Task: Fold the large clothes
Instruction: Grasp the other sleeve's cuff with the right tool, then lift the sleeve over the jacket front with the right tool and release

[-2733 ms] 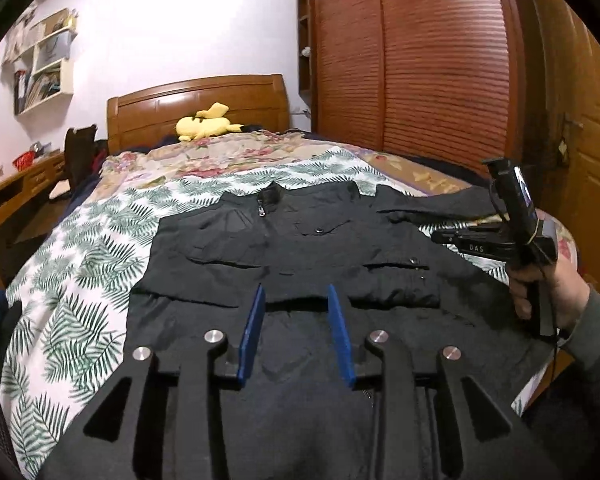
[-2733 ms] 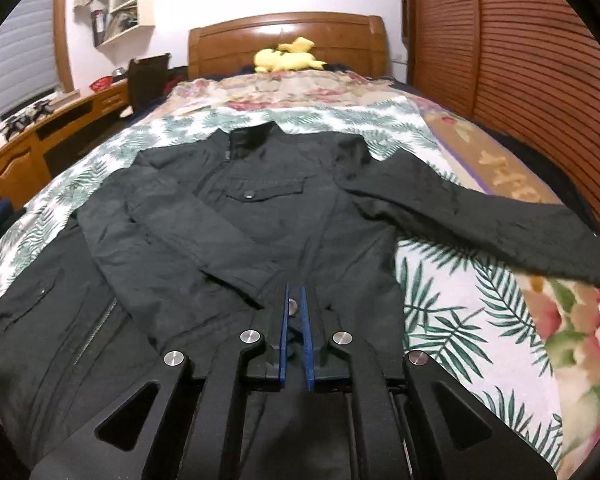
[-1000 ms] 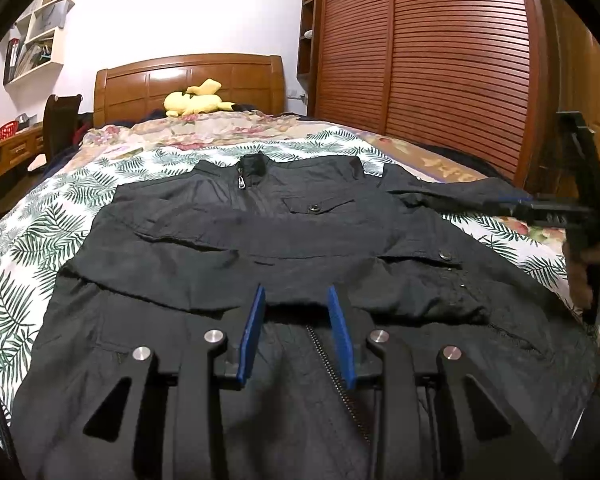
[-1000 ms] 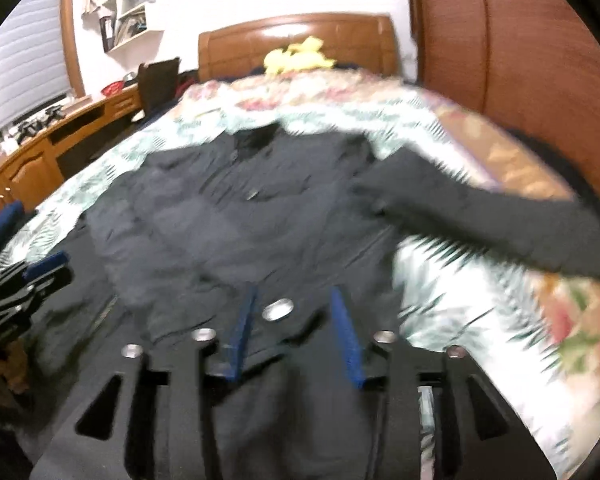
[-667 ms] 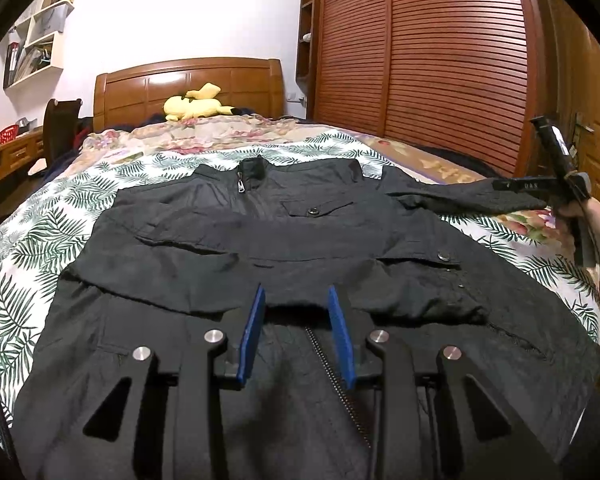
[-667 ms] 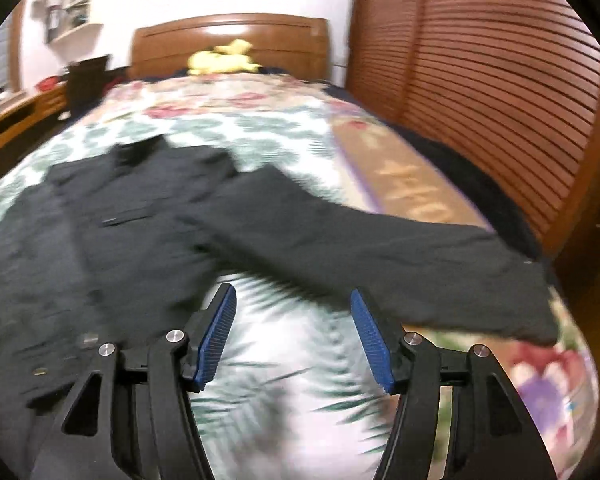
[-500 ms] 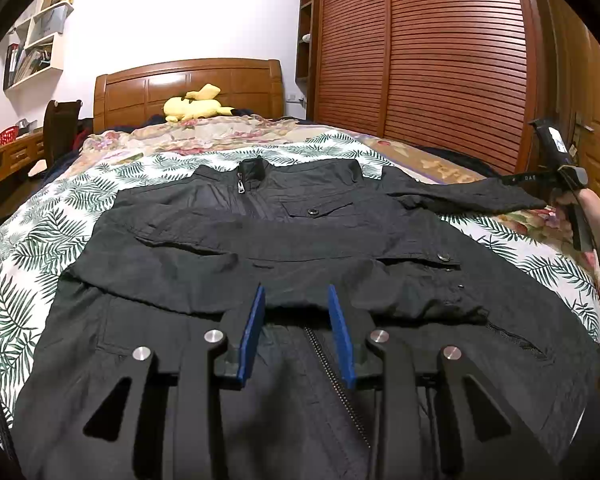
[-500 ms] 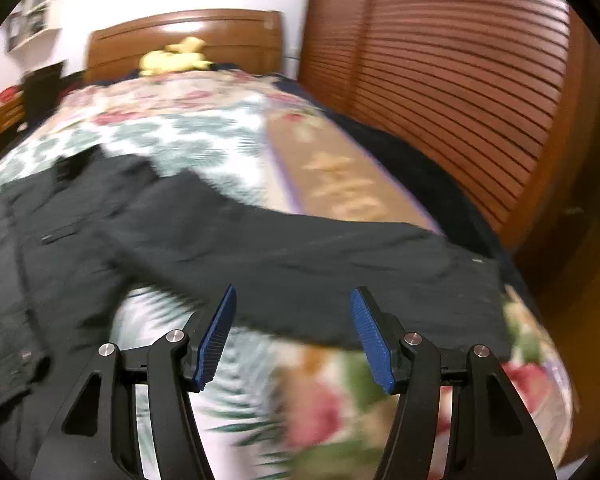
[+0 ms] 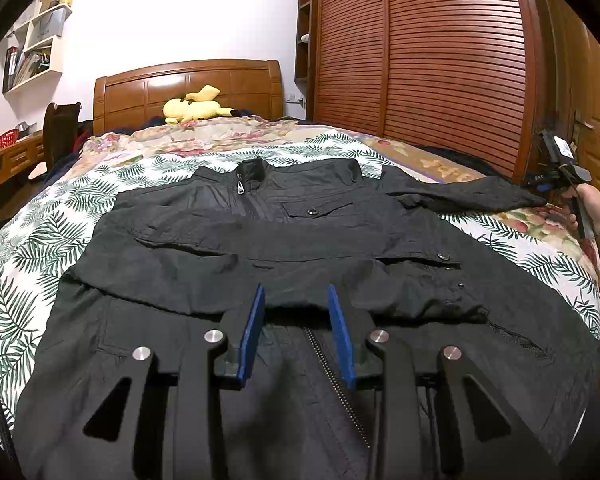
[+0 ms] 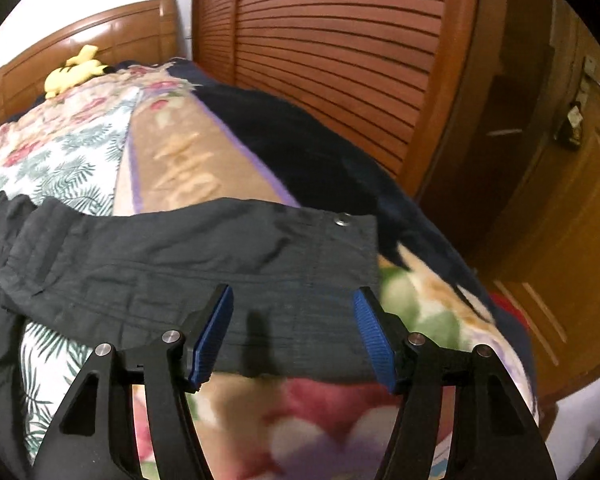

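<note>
Pale characters run along the tan band of the bedspread on the right side of the bed, but they are too blurred to read. In the left wrist view a small label on the far-off right gripper's body shows light marks that cannot be made out either.

The black jacket lies spread front-up across the leaf-print bedspread, collar toward the far wooden headboard, zip running down the middle toward the near edge. One sleeve is folded across the chest; the other sleeve stretches out to the right, its cuff with a metal snap lying over the floral part of the cover.

The left gripper hovers over the jacket's lower front near the zip, its blue pads partly apart with nothing between them; whether the tips touch the cloth cannot be told.

The right gripper is held by a hand at the right side of the bed. Its jaws have just been opening and stand wide, straddling the sleeve near the cuff end; the pads do not press on the fabric.

A yellow plush toy rests by the headboard, and slatted wooden wardrobe doors line the right wall.
</note>
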Available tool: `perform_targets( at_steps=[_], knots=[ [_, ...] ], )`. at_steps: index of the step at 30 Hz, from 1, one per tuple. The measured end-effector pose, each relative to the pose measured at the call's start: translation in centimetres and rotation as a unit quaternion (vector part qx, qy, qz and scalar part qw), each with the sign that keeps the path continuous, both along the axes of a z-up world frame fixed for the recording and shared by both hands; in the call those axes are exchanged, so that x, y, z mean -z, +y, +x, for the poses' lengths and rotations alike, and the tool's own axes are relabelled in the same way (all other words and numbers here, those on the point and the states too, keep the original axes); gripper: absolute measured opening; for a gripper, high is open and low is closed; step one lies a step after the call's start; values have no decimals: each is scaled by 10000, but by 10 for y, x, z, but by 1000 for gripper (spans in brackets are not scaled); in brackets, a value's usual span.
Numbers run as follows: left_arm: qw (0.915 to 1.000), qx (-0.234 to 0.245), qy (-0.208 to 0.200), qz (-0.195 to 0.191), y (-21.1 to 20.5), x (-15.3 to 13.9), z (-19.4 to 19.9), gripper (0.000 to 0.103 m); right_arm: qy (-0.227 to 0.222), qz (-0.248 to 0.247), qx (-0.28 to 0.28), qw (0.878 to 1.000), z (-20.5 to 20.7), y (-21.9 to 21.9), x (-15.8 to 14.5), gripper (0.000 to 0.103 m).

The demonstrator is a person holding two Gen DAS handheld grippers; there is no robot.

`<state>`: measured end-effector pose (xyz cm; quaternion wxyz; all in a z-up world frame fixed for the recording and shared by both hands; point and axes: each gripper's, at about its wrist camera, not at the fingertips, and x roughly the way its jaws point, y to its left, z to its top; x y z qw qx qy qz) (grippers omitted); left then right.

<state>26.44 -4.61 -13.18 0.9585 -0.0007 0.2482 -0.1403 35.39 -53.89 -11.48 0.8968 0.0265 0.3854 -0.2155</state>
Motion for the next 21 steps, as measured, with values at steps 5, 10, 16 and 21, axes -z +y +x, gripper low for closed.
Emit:
perform_targets(
  at_steps=[5,10,16,21],
  knots=[
    [10000,0,3,6,0,0,0,32,228,82,252,9994,-2,-13,6,65],
    [10000,0,17,21,-1,0,0,32,615,199,119,9978,5,-11,24,65],
    [10000,36,3,0,1,-1,-1,32,610,126,-470,9970,1,20,7,11],
    [9999,95,-35,-89,8,-9,-10,32,118,-161,-962,9952,-7,74,-44,10]
  ],
)
